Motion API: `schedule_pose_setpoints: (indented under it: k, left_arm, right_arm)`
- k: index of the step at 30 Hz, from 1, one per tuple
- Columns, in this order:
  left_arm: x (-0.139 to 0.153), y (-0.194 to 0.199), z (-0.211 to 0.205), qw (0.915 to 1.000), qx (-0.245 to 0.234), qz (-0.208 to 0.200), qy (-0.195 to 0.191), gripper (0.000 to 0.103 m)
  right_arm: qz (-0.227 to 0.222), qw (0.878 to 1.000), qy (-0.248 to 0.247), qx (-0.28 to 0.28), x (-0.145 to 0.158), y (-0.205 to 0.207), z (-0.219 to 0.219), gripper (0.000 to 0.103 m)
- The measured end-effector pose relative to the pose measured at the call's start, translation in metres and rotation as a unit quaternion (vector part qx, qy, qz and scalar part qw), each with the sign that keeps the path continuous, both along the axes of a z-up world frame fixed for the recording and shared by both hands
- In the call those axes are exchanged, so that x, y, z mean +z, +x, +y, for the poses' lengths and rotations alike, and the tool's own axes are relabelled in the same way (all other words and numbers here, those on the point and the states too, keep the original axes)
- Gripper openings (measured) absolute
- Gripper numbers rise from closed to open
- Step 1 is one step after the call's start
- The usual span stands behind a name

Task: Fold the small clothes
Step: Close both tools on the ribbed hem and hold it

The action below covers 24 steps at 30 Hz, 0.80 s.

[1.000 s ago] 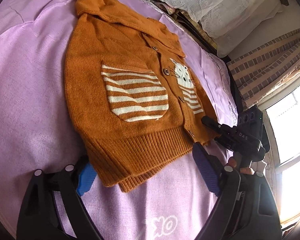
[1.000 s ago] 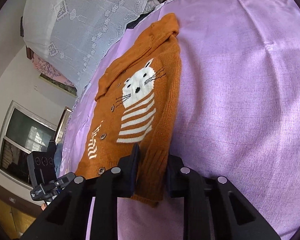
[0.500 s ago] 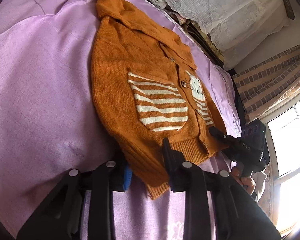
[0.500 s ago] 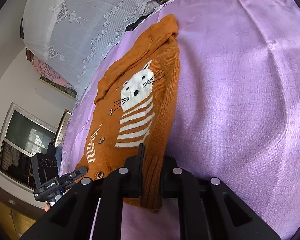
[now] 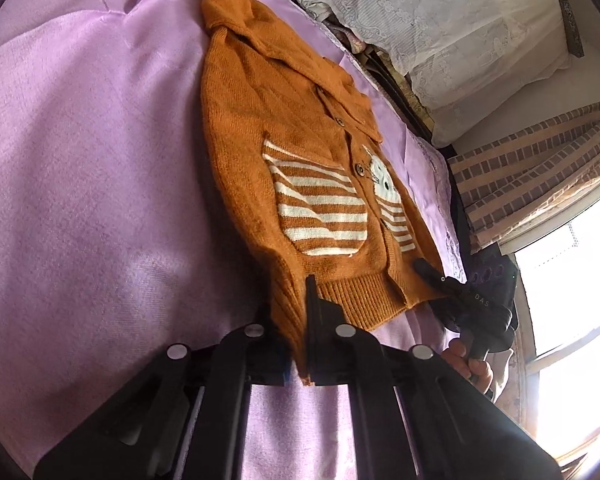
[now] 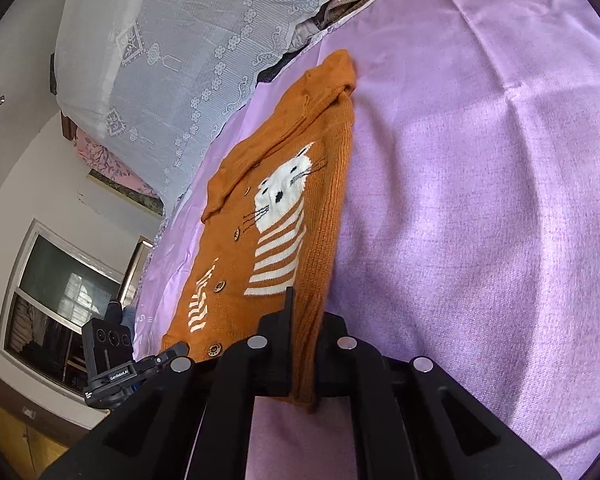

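A small orange knit cardigan (image 5: 300, 160) with white stripes and a white cat face lies front-up on a purple bedsheet (image 5: 80, 200). My left gripper (image 5: 290, 320) is shut on the ribbed hem at the cardigan's left bottom corner. My right gripper (image 6: 304, 332) is shut on the hem at the right bottom corner of the cardigan (image 6: 284, 220). Both corners are pinched and slightly lifted. The right gripper also shows in the left wrist view (image 5: 432, 276), and the left gripper in the right wrist view (image 6: 172, 354).
White lace-covered pillows (image 6: 180, 60) and stacked bedding lie past the cardigan's collar. A striped curtain (image 5: 532, 168) and bright window are at the right in the left wrist view. A dark window (image 6: 60, 288) is at the left in the right wrist view. Purple sheet (image 6: 480, 200) spreads around.
My left gripper went from open around the hem corner to shut on it. My right gripper closed tighter on its hem corner. Both cameras moved in closer to the cardigan.
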<state>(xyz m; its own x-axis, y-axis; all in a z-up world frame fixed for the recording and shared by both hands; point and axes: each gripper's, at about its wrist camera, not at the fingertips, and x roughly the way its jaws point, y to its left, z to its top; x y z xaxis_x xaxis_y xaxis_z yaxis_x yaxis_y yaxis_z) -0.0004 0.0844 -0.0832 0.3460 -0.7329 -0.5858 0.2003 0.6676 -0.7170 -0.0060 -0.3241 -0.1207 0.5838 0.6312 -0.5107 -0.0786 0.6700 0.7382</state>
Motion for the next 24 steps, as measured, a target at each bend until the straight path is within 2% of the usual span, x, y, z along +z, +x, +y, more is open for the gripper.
schedule_pose_setpoints:
  k: [3, 8, 11, 14, 19, 24]
  left_arm:
    - [-0.004, 0.001, 0.001, 1.0000, -0.003, 0.007, -0.005, 0.007]
    - [0.000, -0.001, -0.008, 0.9998, -0.007, -0.003, 0.020, 0.008]
    - [0.001, 0.000, -0.011, 0.9995, -0.013, -0.009, 0.026, 0.009]
    - [0.000, -0.001, -0.008, 0.9998, -0.014, -0.012, 0.011, 0.005]
    - [0.009, 0.000, -0.003, 0.9995, -0.022, -0.021, 0.003, 0.004]
    - [0.025, 0.007, -0.001, 0.9989, -0.030, -0.035, -0.012, 0.004]
  right_arm:
    - [0.006, 1.000, 0.004, 0.004, -0.002, 0.000, 0.001, 0.009]
    - [0.005, 1.000, -0.017, 0.009, -0.001, -0.003, 0.011, 0.009]
    - [-0.011, 0.998, -0.060, 0.003, 0.004, -0.007, 0.019, 0.008]
    - [-0.038, 0.994, -0.100, -0.002, 0.013, -0.016, 0.029, 0.006]
    - [-0.049, 0.998, -0.044, -0.019, 0.018, -0.022, 0.013, 0.005]
    - [-0.050, 0.999, 0.006, -0.010, 0.027, -0.011, 0.010, 0.005]
